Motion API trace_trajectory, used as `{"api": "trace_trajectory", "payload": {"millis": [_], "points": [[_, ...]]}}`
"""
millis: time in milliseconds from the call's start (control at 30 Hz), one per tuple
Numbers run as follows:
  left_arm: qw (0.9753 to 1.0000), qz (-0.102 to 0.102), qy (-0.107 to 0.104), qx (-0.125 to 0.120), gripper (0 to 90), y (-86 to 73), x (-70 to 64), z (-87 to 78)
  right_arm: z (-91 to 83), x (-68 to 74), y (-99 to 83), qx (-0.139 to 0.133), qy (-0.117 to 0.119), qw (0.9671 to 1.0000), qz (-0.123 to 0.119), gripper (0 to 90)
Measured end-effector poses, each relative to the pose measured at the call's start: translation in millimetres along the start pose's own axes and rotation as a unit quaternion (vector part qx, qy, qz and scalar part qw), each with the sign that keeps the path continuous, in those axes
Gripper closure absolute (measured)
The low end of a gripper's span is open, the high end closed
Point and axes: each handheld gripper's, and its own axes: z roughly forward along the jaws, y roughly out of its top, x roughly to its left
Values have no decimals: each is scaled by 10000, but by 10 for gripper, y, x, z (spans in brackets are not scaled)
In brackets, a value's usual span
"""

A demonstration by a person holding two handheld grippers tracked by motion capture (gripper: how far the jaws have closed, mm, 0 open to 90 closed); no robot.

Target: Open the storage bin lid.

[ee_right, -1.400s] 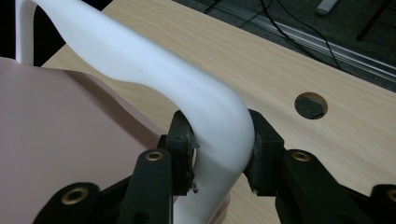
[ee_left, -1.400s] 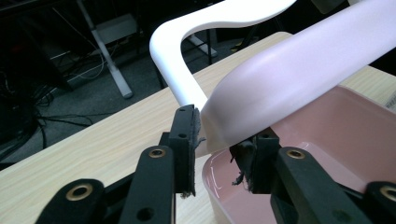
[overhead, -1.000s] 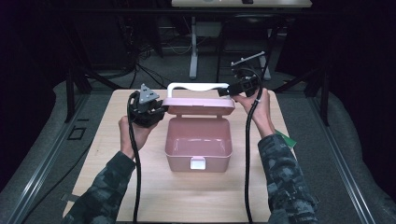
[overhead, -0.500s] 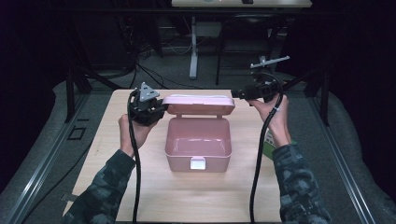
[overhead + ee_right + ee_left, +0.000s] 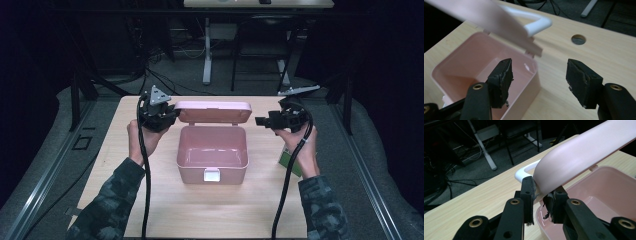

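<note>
Pink plastic box near the tabletop's far edge; left gripper pinches its raised lid's corner, right gripper released, so slipping could slam it.

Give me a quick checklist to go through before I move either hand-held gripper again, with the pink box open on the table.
1. Left hand-held gripper has hold of the lid: ok, its jaws are shut on the lid's corner.
2. Lid is raised: ok, it stands tilted above the pink box.
3. Right hand-held gripper is free: ok, jaws open with nothing between them.
4. Box is empty: ok, bare pink floor shows inside.
5. Green thing beside the right hand: cannot tell what it is; the hand mostly hides it.
6. Box sits fully on the table: ok.
</note>
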Motion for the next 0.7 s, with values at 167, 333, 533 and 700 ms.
{"api": "trace_trajectory", "payload": {"millis": [167,333,533,700], "points": [[10000,4,15,2,774,4,6,7,178,170,-245,289,213,9993,-66,409],[10000,14,27,48,781,26,17,16,375,257,-440,522,380,9979,-8,464],[9999,37,75,73,790,52,27,40,531,327,-616,726,404,9965,34,535],[9999,-8,84,76,800,79,52,72,583,353,-704,779,218,9967,-7,599]]}}
